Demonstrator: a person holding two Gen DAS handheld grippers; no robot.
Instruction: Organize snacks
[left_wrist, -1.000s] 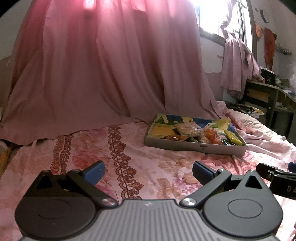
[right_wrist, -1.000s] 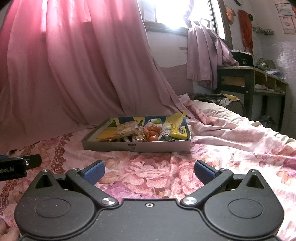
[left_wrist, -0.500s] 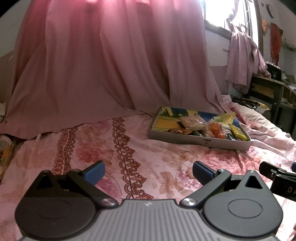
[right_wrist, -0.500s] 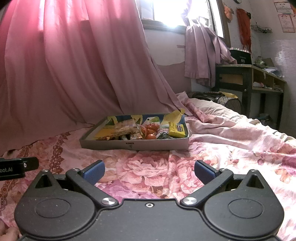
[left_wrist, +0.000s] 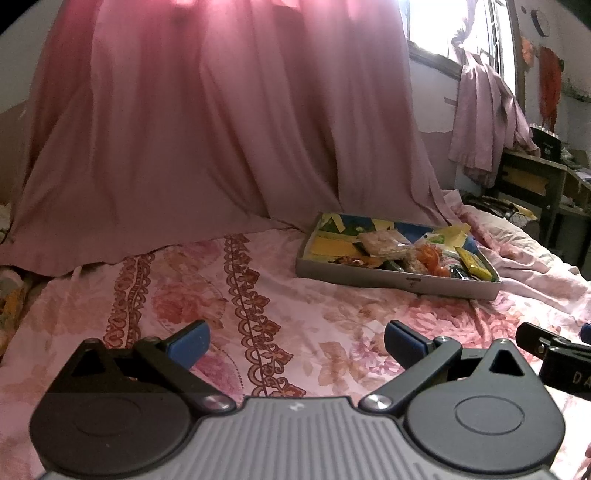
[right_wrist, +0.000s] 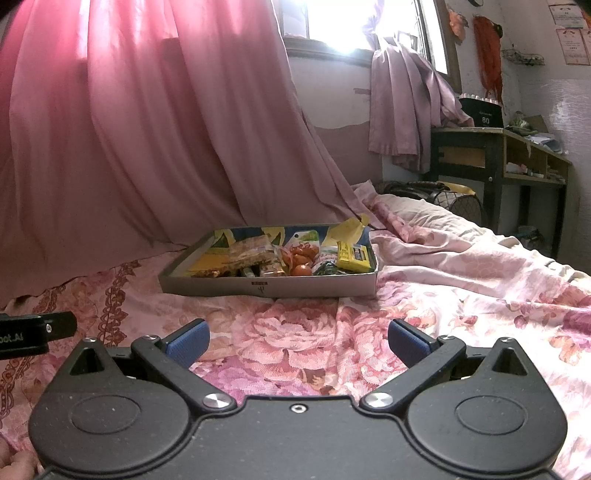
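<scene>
A shallow grey cardboard tray (left_wrist: 369, 275) (right_wrist: 221, 286) lies on the floral bedspread, filled with several snack packets. Among them are a clear packet of biscuits (left_wrist: 384, 242) (right_wrist: 251, 251), an orange-red packet (left_wrist: 430, 254) (right_wrist: 301, 254) and a yellow packet (left_wrist: 474, 262) (right_wrist: 354, 254). My left gripper (left_wrist: 295, 343) hovers open over the bedspread, well short of the tray and to its left, with nothing between its blue pads. My right gripper (right_wrist: 297, 341) is open too, empty, facing the tray's front wall from some distance.
A pink curtain (left_wrist: 203, 129) (right_wrist: 129, 140) drapes down onto the bed behind the tray. A rumpled pink blanket (right_wrist: 461, 258) lies right of the tray. A dark wooden desk (right_wrist: 498, 158) stands at the far right under the window.
Both grippers have drawn back and risen a little, so the tray looks smaller and farther. Both remain open and empty. The snacks in the tray have not moved.
</scene>
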